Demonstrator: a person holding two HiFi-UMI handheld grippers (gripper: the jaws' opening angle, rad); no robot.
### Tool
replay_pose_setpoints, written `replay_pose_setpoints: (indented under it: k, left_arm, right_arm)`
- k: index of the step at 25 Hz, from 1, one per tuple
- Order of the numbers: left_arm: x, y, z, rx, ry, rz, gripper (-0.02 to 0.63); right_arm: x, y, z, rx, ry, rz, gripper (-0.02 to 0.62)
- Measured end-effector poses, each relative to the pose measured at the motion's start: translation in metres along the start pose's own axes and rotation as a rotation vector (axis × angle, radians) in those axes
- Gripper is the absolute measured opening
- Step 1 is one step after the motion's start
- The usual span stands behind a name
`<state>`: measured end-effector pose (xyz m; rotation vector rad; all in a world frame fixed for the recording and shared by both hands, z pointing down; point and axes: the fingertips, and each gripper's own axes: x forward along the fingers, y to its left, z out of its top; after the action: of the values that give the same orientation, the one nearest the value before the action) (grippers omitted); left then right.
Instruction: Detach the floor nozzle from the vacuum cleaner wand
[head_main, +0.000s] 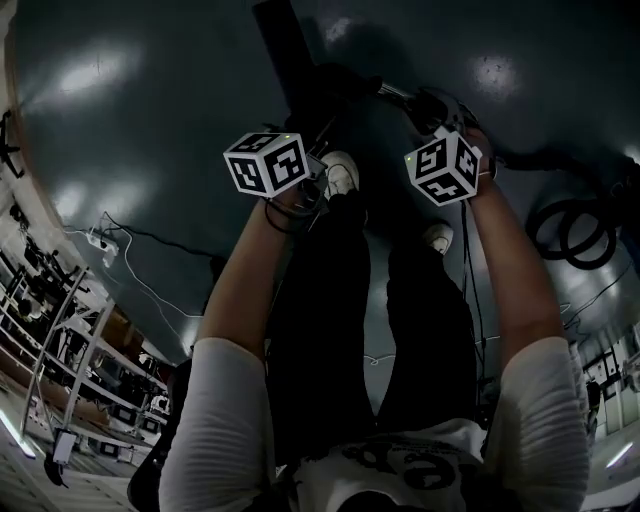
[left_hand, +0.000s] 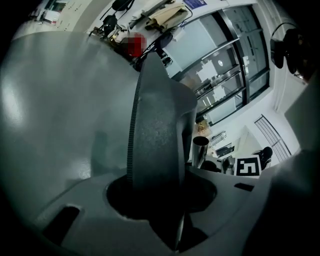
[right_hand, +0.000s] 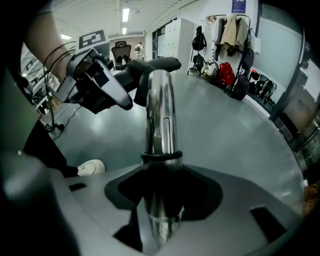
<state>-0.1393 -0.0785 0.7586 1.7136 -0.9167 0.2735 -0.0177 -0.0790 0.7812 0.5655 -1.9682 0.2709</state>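
My left gripper (left_hand: 160, 200) is shut on the dark grey floor nozzle (left_hand: 155, 130), which rises from between its jaws. My right gripper (right_hand: 160, 200) is shut on the chrome wand (right_hand: 160, 115). In the right gripper view the wand's far end reaches the nozzle's dark neck (right_hand: 150, 67); whether they are joined is unclear. In the left gripper view a chrome tube end (left_hand: 200, 147) shows beside the nozzle. The head view shows both marker cubes, left (head_main: 265, 162) and right (head_main: 443, 165), low over the dark floor, with the nozzle (head_main: 285, 45) and wand (head_main: 400, 95) beyond them.
The person's white shoes (head_main: 342, 172) (head_main: 437, 236) stand just under the grippers. Coiled black cables (head_main: 575, 225) lie at the right. A power strip with its cord (head_main: 100, 238) and shelving racks (head_main: 70, 350) are at the left. Coats and bags (right_hand: 225, 70) line the far wall.
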Motion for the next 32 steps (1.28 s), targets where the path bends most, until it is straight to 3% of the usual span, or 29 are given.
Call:
replay_pose_setpoints:
  k: [7,12,16,20,23,28,30,32]
  left_arm:
    - [0.056,0.094,-0.024,-0.022,-0.092,0.022,0.129]
    - [0.101,0.145,-0.041,-0.088,-0.156,0.033,0.129]
    - [0.124,0.168,-0.050,-0.165,-0.158,0.036,0.129]
    - [0.132,0.180,-0.075,-0.221,-0.099,-0.029,0.129]
    - [0.138,0.182,-0.069,-0.283,-0.105,-0.043,0.129]
    - [0.140,0.185,-0.065,-0.376,-0.085,-0.025,0.129]
    - [0.137,0.186,-0.067,-0.355,-0.097,0.004,0.132]
    - [0.130,0.191,-0.064,-0.268,-0.104,0.078,0.197]
  right_arm:
    - [0.091,-0.004,-0.008,0.012,-0.113,0.066,0.183]
    - [0.152,0.000,-0.047,0.119,-0.048,0.202,0.183]
    - [0.180,-0.002,-0.067,0.124,0.008,0.249,0.183]
    - [0.189,0.014,-0.073,0.084,-0.017,0.204,0.183]
    - [0.186,0.011,-0.073,0.063,-0.042,0.171,0.183]
    - [0.201,0.011,-0.087,0.039,0.053,0.147,0.185]
    - [0.203,0.012,-0.090,0.038,0.087,0.129,0.186]
    - [0.202,0.014,-0.086,0.033,0.095,0.114,0.187]
